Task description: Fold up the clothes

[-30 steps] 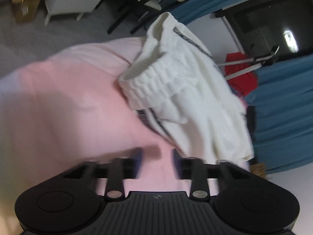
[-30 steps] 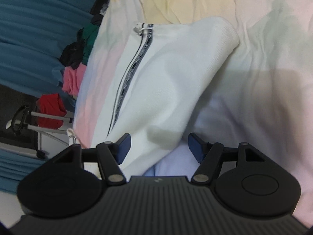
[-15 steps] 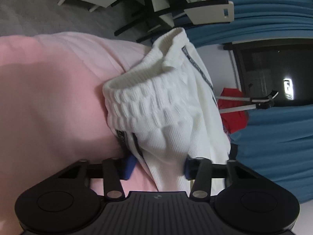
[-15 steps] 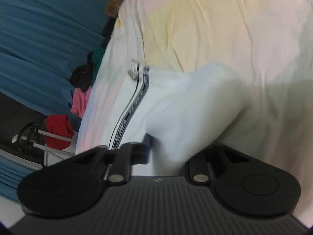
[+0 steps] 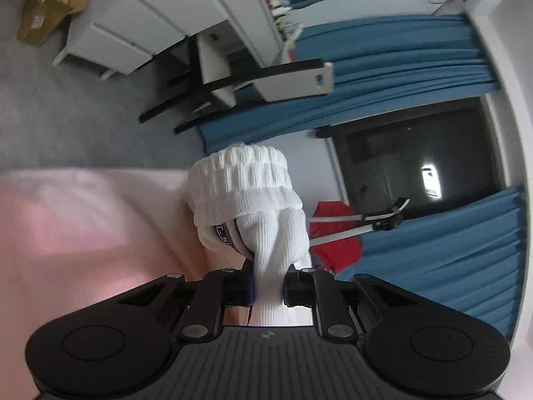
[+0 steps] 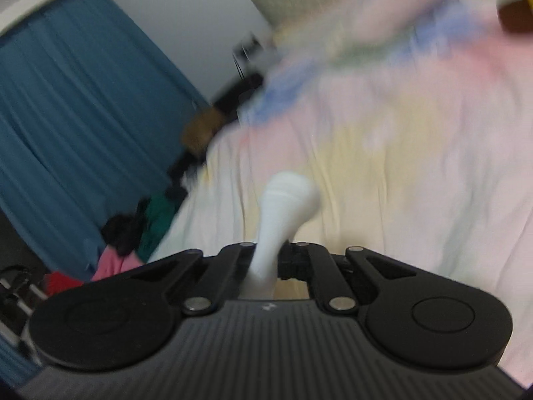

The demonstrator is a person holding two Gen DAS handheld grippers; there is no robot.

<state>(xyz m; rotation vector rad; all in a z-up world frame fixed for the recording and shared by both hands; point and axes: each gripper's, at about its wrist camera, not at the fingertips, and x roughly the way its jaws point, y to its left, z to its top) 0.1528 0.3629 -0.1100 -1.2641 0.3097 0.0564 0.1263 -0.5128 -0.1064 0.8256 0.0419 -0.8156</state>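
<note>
A: Status of the left claw (image 5: 268, 292)?

B: Jaws closing on the white garment (image 5: 253, 206). A second ago they stood spread over the pink bedsheet (image 5: 83, 233) with nothing between them; now a bunched rope of ribbed fabric runs between the blue pads, and the elastic waistband stands up just ahead of them.

A: Right claw (image 6: 266, 260)?

B: Pressed together, pinching a thin twist of the same white cloth (image 6: 283, 206). Earlier it was spread wide with the flat leg of the garment ahead. The view is blurred.

A: Garment position?

B: Gathered at both claws, above the bed. The lower part is hidden, so contact with the pastel bedsheet (image 6: 416, 166) cannot be confirmed.

A: Consequence for the task?

B: Grasp stage appears complete. The likely next step is to spread the garment flat before any fold. Bunched fabric may slip.
</note>
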